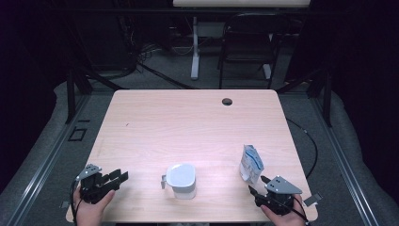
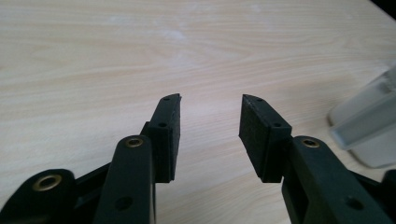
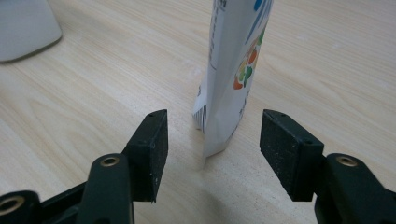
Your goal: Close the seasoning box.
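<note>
Pouch (image 1: 251, 163) stands upright near the right front of the table (image 1: 188, 117), just ahead of the right gripper (image 1: 257, 184). White container (image 1: 181, 180) sits at the front centre, well apart from the pouch. Left gripper (image 1: 121, 178) lies low at the front left corner, pointing toward the container with bare wood between them. High view: both tools are held in hands at the near edge.

Left gripper view: jaws stand apart, nothing between them, only tabletop ahead. The container (image 2: 369, 126) shows at the right edge, off the line of the jaws. No earlier frame for comparison, so only the open gap is recorded.

Right gripper view: jaws stand apart and the pouch (image 3: 233, 70) rises just beyond the pads (image 3: 154, 149), its lower edge roughly centred in the gap. Neither pad touches it; wood is visible on both sides.

Judgement, step in hand: taking hold of the pouch with the right tool.
- Advance straight so the pouch enters the gap centred; a nudge from one pad would likely tip such a light, narrow thing.
- Grip above the crimped bottom edge, where the body looks fuller, and close evenly.
- Keep the tool level while closing so the pouch stays upright.
- Left tool looks best placed to steady the container; it needs to swing right first.
</note>
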Demonstrator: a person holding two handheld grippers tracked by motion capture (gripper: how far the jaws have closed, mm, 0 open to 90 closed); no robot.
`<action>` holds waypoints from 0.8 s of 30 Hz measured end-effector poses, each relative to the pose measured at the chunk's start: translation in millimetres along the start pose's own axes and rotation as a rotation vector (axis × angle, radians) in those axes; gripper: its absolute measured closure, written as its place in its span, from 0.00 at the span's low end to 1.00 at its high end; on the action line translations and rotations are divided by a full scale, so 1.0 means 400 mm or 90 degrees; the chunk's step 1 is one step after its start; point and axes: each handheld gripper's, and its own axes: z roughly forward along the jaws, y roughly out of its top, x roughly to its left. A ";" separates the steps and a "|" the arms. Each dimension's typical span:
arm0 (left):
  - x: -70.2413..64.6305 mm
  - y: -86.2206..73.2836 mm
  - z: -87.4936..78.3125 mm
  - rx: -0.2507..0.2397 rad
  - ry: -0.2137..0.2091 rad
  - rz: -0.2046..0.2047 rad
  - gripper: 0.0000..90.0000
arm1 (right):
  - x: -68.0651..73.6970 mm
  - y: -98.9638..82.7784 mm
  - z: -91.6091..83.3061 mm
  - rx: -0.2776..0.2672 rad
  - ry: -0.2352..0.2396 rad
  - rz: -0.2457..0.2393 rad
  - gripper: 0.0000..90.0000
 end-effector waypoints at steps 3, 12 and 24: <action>0.018 -0.012 0.004 0.008 0.026 0.000 0.63 | 0.003 0.000 0.002 0.009 0.002 -0.008 0.47; 0.037 -0.027 0.007 0.004 0.051 -0.013 0.57 | 0.006 -0.001 0.011 0.016 0.007 -0.011 0.46; 0.042 -0.030 0.012 0.007 0.095 -0.019 0.53 | 0.000 -0.008 0.014 0.013 0.019 -0.012 0.45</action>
